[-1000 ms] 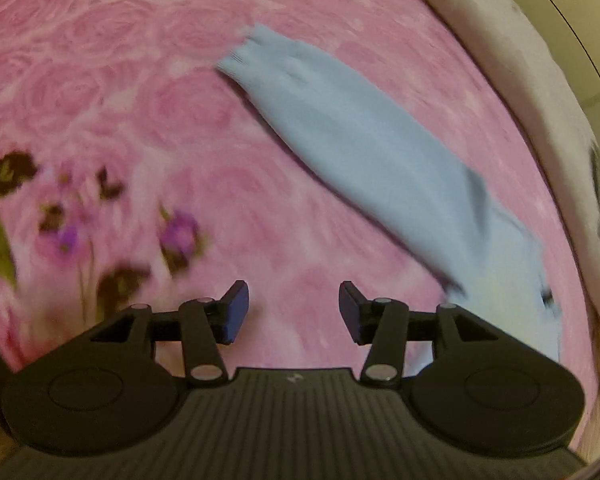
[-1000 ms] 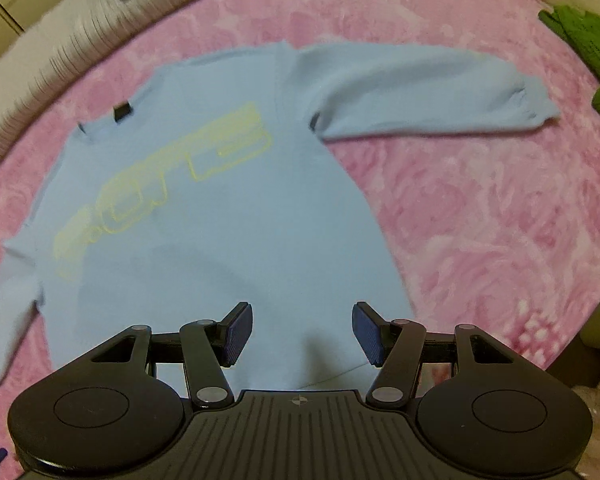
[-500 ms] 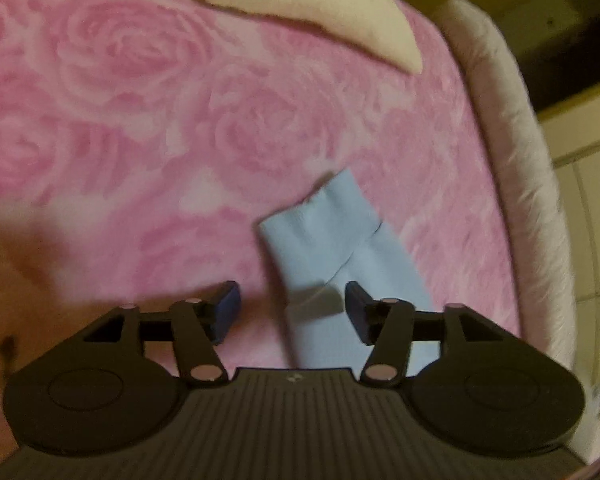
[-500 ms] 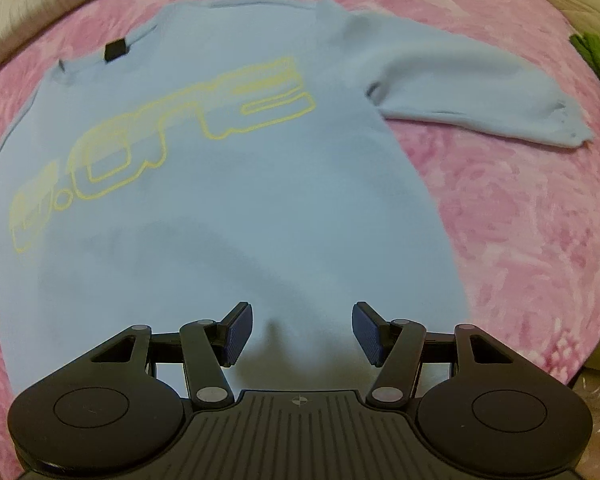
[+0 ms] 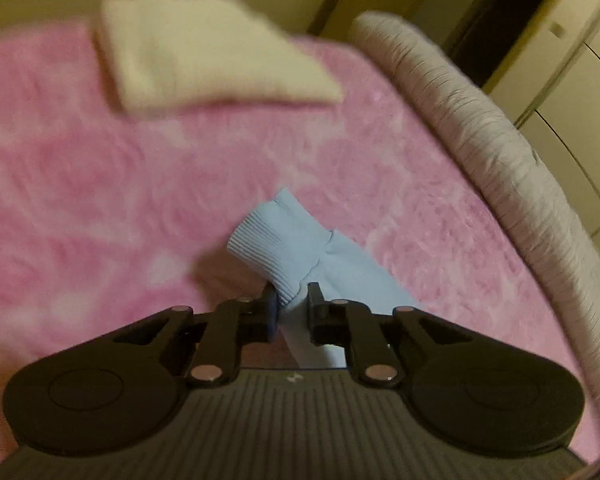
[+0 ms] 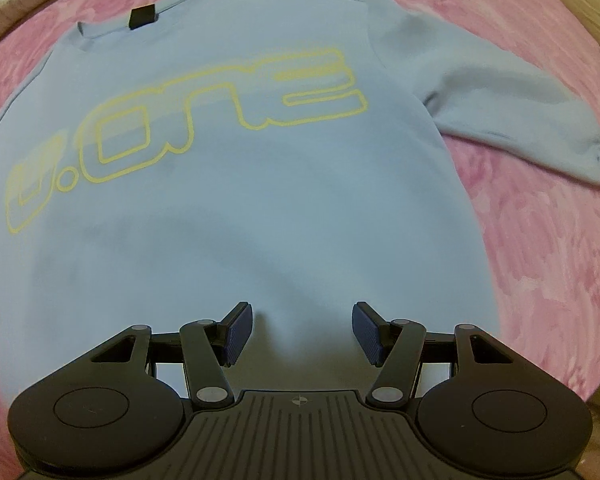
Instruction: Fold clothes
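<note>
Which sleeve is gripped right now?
The sleeve in the left wrist view: left gripper pinches its ribbed cuff. The other sleeve lies flat, untouched; right gripper is open.

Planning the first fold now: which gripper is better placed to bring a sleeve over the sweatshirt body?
Left. The left gripper is already pinched on the sleeve cuff, while the right gripper is open over the sweatshirt hem, holding nothing.

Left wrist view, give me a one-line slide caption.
Left gripper shut on the light-blue sleeve cuff above a pink blanket.
</note>
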The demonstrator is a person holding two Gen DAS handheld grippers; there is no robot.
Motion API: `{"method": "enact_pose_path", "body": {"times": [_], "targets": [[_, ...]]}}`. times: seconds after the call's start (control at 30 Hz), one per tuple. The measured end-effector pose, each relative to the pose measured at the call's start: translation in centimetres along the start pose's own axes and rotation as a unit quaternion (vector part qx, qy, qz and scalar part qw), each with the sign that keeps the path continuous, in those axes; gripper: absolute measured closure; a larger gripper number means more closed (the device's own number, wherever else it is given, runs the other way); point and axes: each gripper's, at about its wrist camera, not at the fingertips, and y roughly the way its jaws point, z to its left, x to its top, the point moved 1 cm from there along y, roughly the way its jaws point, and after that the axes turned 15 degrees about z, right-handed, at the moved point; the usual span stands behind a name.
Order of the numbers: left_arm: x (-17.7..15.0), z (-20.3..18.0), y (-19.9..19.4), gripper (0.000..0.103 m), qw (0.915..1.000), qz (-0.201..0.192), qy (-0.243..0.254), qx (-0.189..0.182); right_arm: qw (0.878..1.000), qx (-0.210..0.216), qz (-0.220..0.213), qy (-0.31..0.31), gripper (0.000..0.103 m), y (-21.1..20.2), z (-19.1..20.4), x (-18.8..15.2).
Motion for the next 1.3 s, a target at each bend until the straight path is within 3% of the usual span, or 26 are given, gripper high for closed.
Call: {"method": "enact_pose_path", "body": {"times": [0.17,0.3,0.37,0.43,0.5,0.57,0.67,0.7,0.77,0.8,0.87,0.93,1.0,1.13,1.27,1.3], "targets": [[-2.7,2.1,1.0,0.085,0.9987,0.025,-0.032,0.030,1.000,0.004,0.002,-0.017,0.044,0.4,-0.5,0.8],[-2.6,1.0,1.3,0.089,0.9987,0.004,-0.034,0.038,1.000,0.010,-0.001,-0.025,0.044,0.1,-1.9,1.0],[-2.7,-0.8,-0.1,0.090,0.9991,-0.015,-0.011,0.039,1.000,0.012,-0.007,-0.026,0.044,-0.3,-3.1,1.0],[-3.1,-3.9,-2.3,0.090,0.9978,-0.039,0.044,0.030,1.000,0.013,-0.012,-0.025,0.044,-0.7,-4.5,1.1],[-4.5,-7.9,-5.4,0.090,0.9931,-0.051,0.104,-0.018,1.000,0.018,-0.020,-0.013,0.044,-1.0,-6.2,1.2],[-7.6,-12.0,-8.6,0.090,0.9809,-0.050,0.169,-0.082,0.999,0.025,-0.029,0.001,0.044,-1.4,-7.9,1.3],[-14.5,-17.8,-11.7,0.090,0.9493,-0.006,0.258,-0.180,0.998,0.031,-0.042,0.021,0.044,-1.8,-10.4,1.5],[-17.2,-19.5,-11.4,0.088,0.9385,0.028,0.276,-0.205,0.998,0.032,-0.046,0.027,0.044,-1.9,-11.2,1.6],[-22.7,-22.6,-10.5,0.074,0.9109,0.100,0.309,-0.255,0.997,0.037,-0.054,0.038,0.044,-2.2,-12.5,1.8],[-25.1,-23.6,-9.6,0.072,0.9023,0.140,0.313,-0.261,0.997,0.041,-0.058,0.043,0.044,-2.4,-13.1,1.9],[-29.4,-24.9,-7.4,0.071,0.8922,0.218,0.308,-0.248,0.995,0.048,-0.066,0.052,0.044,-2.7,-14.1,2.0],[-32.4,-25.0,-6.2,0.072,0.8852,0.259,0.316,-0.223,0.994,0.055,-0.074,0.053,0.044,-3.1,-14.9,2.1],[-33.1,-24.4,-5.8,0.072,0.8861,0.265,0.326,-0.195,0.993,0.065,-0.081,0.054,0.044,-3.4,-15.4,2.2],[-30.8,-22.5,-5.8,0.071,0.8857,0.271,0.340,-0.163,0.989,0.105,-0.087,0.061,0.044,-3.3,-15.6,2.2],[-27.8,-20.7,-6.3,0.071,0.8932,0.249,0.355,-0.120,0.968,0.233,-0.084,0.041,0.045,-2.6,-12.9,1.9],[-26.9,-20.4,-5.9,0.071,0.8958,0.244,0.355,-0.111,0.958,0.274,-0.073,0.034,0.050,-2.1,-11.6,1.9]]}}
